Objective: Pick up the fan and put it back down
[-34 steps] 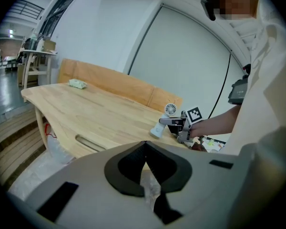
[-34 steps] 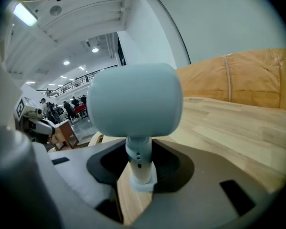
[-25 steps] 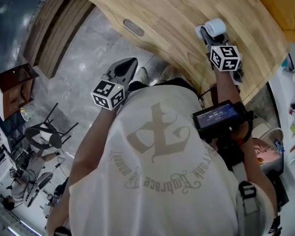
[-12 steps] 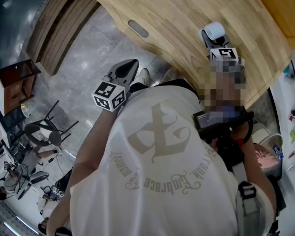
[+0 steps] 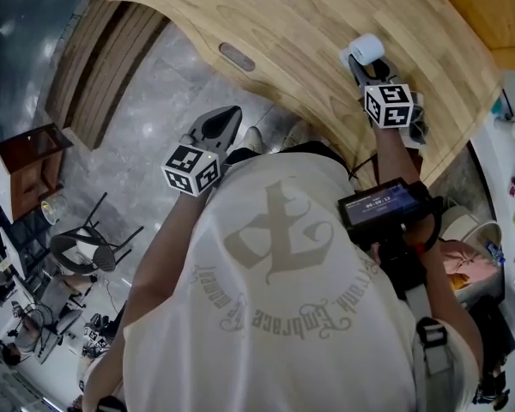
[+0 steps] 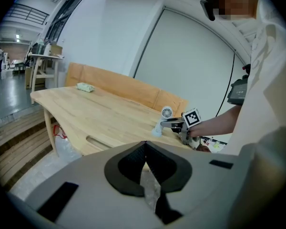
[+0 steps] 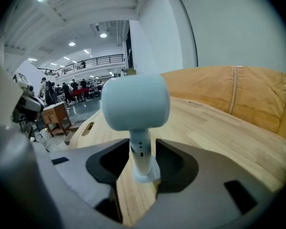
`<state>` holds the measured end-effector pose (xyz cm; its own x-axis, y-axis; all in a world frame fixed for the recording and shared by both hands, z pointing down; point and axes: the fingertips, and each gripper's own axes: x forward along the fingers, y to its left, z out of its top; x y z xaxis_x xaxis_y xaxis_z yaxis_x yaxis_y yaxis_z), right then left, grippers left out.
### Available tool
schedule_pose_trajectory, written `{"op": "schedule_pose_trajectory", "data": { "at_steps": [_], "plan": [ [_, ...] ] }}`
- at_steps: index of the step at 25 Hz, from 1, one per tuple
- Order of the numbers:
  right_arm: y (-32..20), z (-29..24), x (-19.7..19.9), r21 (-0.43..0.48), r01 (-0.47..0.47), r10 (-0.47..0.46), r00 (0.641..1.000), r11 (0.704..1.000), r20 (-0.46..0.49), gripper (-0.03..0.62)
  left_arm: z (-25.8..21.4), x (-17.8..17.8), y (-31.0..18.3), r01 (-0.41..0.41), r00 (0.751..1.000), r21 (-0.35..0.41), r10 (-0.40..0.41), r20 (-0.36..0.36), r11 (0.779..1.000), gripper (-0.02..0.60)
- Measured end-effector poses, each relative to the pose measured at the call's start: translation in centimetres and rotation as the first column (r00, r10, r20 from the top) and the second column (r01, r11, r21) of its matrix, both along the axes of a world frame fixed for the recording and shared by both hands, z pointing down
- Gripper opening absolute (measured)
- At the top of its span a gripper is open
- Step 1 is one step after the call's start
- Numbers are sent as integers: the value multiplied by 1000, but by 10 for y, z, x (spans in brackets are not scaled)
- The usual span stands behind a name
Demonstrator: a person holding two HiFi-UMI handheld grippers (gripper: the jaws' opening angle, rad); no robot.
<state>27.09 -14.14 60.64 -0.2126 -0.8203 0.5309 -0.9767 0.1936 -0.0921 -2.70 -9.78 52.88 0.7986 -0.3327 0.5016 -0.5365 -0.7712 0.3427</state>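
Jaws of the right gripper (image 7: 142,149), right gripper view: apart on either side of the stem of the fan (image 7: 136,101), having just been opening; the pads sit close to the stem, with a thin gap showing at the right-hand pad. The fan stands upright with its round base on the wooden table (image 7: 219,128) and its pale drum-shaped head above the jaws. Left gripper view: jaws of the left gripper (image 6: 145,144) closed together with nothing between them, held off the table's near edge. Only this view shows the fan (image 6: 167,112) from the side, small and pale, well apart across the table (image 6: 100,113). It also shows the right gripper (image 6: 170,124) at the fan's stem and a pale object (image 6: 85,87) lying at the table's far end. Head view: the fan (image 5: 366,48) is on the table (image 5: 283,15) towards its right side, with the right gripper (image 5: 359,65) just behind it. The left gripper (image 5: 226,114) is over the grey floor (image 5: 146,101) beside the table's edge, well apart from the fan.
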Motion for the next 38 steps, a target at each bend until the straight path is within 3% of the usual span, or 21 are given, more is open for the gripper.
{"op": "schedule_pose_trajectory", "data": {
  "at_steps": [4,9,13,17,24,28,38],
  "plan": [
    [27,-6,-2,-18,-47,47,999,999,6,161,1,1,6,-54,998,-9,54,-13,999,9],
    [47,-15,-16,-8,-38,38,999,999,10,158,-2,9,6,-120,993,4,120,-23,993,9],
    [63,-36,-16,47,-96,94,995,994,43,42,-2,19,8,-179,983,10,179,-37,984,10],
    [77,-63,-22,110,-121,109,988,987,108,21,-2,25,13,-234,971,11,234,-43,972,10],
    [106,-111,-46,208,-102,74,988,973,138,18,-12,45,17,-339,937,38,341,-76,940,9],
    [125,-131,-62,254,-147,100,977,956,189,14,-15,55,25,-402,909,48,405,-102,914,10],
    [178,-126,-91,243,-252,182,943,937,277,14,-12,68,46,-498,860,40,499,-104,866,11]
  ]
}}
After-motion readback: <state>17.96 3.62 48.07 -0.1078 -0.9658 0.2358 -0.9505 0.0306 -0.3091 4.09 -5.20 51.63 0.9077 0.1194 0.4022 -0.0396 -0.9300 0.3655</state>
